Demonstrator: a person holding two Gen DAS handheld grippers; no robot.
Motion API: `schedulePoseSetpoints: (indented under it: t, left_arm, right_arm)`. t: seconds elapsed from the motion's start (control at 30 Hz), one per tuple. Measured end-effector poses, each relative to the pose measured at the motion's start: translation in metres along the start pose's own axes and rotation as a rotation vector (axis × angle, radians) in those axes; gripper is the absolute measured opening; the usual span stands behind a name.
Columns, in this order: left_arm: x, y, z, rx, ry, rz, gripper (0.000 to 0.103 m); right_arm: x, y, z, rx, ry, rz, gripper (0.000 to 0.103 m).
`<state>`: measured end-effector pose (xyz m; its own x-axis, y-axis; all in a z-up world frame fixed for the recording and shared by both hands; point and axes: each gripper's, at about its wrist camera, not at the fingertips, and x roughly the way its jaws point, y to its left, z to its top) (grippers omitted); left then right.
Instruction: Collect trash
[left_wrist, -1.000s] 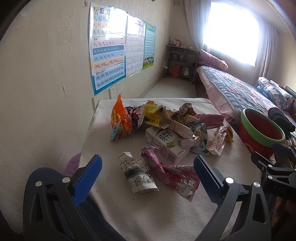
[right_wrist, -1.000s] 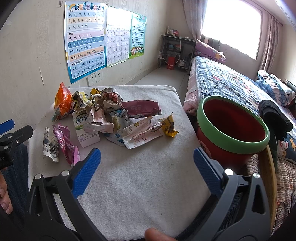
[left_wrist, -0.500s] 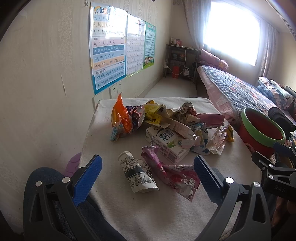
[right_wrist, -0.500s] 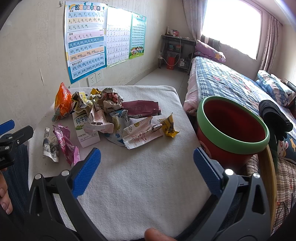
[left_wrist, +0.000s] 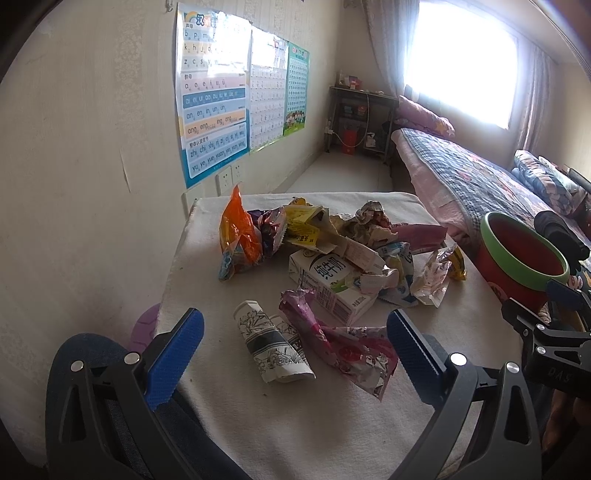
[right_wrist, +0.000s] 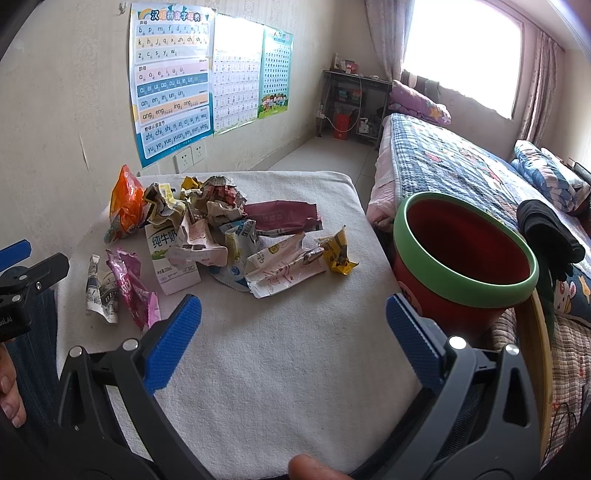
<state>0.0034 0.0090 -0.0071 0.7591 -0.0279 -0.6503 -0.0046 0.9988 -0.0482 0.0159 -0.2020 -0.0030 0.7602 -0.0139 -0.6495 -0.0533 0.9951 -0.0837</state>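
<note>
A heap of trash lies on a white-covered table (left_wrist: 461, 306): an orange bag (left_wrist: 236, 236), a milk carton (left_wrist: 328, 284), a rolled black-and-white paper (left_wrist: 271, 345), a pink wrapper (left_wrist: 343, 343) and crumpled packets (right_wrist: 284, 266). A red bin with a green rim (right_wrist: 461, 251) stands at the table's right side. My left gripper (left_wrist: 295, 358) is open and empty, just short of the rolled paper and pink wrapper. My right gripper (right_wrist: 295, 339) is open and empty over bare cloth, with the bin to its right.
A wall with posters (right_wrist: 173, 81) runs along the left. A bed with a patterned quilt (right_wrist: 461, 162) lies right of the table. A shelf (right_wrist: 354, 107) stands at the far end under a bright window. A black cloth (right_wrist: 546, 229) lies beside the bin.
</note>
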Motion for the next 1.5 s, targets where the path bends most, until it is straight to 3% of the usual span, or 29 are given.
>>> schedulePoseSetpoints:
  t: [1.17,1.37,1.5]
  left_arm:
    - [0.005,-0.001,-0.001,-0.017,0.027,-0.001,0.095]
    - [0.017,0.006,0.002,-0.050,0.109,0.002,0.095]
    - [0.031,0.009,0.002,-0.058,0.195,0.001,0.095]
  right_arm:
    - [0.001,0.001,0.001,-0.001,0.008,0.008,0.098]
    - [0.010,0.001,0.006,0.019,0.053,0.065,0.098]
    - [0.032,0.008,0.010,0.036,0.144,0.133,0.098]
